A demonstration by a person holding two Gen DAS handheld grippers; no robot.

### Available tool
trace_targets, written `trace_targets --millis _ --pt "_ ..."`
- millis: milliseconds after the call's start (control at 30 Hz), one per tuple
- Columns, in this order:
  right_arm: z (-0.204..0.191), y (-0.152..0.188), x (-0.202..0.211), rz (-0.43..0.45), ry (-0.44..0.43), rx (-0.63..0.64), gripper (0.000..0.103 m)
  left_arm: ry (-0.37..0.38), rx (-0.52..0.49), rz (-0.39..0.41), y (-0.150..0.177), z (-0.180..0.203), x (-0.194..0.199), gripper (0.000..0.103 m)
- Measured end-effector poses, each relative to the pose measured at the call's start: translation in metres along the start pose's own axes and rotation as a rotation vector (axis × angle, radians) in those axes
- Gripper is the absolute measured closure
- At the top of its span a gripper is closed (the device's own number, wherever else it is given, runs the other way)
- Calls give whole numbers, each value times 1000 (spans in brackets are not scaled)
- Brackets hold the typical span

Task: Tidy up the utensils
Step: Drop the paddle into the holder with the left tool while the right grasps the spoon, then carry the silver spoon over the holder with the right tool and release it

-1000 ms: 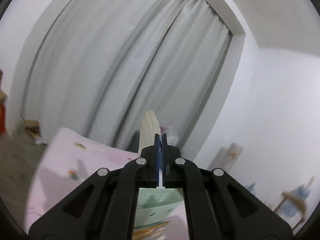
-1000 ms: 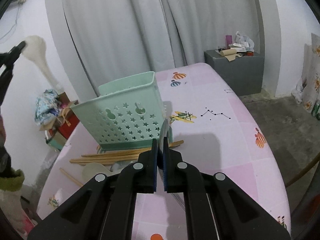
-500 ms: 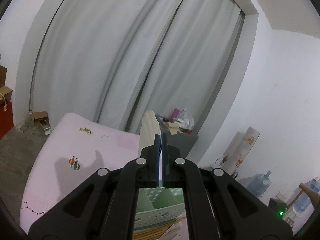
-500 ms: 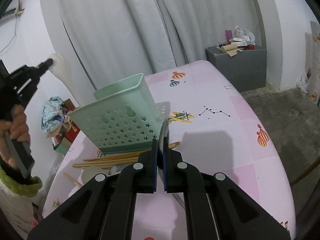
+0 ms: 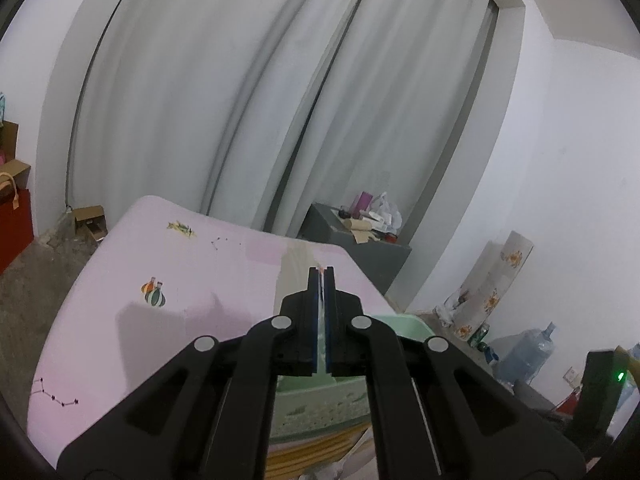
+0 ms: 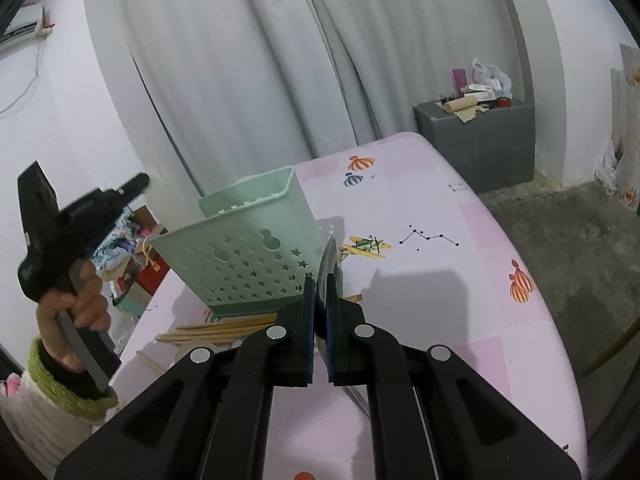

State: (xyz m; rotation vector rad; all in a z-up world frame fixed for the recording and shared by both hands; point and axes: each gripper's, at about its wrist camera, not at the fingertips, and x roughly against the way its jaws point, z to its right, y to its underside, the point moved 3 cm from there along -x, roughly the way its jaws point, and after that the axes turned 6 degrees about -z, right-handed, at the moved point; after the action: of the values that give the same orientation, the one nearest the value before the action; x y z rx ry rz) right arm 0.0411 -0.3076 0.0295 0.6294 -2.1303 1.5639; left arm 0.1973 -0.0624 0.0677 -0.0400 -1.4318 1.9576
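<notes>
My left gripper (image 5: 320, 276) is shut on a pale cream spoon (image 5: 294, 272) whose bowl sticks out past the fingertips, above the mint green utensil basket (image 5: 320, 396). In the right wrist view the left gripper (image 6: 138, 182) hangs left of the basket (image 6: 248, 256). My right gripper (image 6: 320, 284) is shut on a metal utensil (image 6: 330, 258) that stands on edge just in front of the basket. Wooden chopsticks (image 6: 224, 328) lie on the pink tablecloth (image 6: 440, 300) at the basket's foot.
A pale spoon (image 6: 192, 350) lies by the chopsticks. A grey cabinet (image 6: 476, 144) with clutter stands behind the table. Grey curtains (image 6: 260, 80) hang at the back. Boxes and bags (image 6: 132, 256) sit on the floor to the left.
The left gripper has tilted down and moved towards the basket with the spoon; more of the table shows. The right gripper has come slightly closer to the basket.
</notes>
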Motion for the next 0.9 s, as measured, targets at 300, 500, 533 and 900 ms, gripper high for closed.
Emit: trace_targets --millis 300,500,533,900 --pt "-16 -9 9 13 -5 33 98 -67 11 32 16 15 33 49" --pt "-33 -16 20 52 -22 44 98 -133 -23 40 20 28 67 37" --pt "-36 -17 22 60 -25 47 98 -148 -28 42 20 29 72 35" --pt "-57 -25 38 108 -53 64 98 -211 -31 48 15 30 110 23"
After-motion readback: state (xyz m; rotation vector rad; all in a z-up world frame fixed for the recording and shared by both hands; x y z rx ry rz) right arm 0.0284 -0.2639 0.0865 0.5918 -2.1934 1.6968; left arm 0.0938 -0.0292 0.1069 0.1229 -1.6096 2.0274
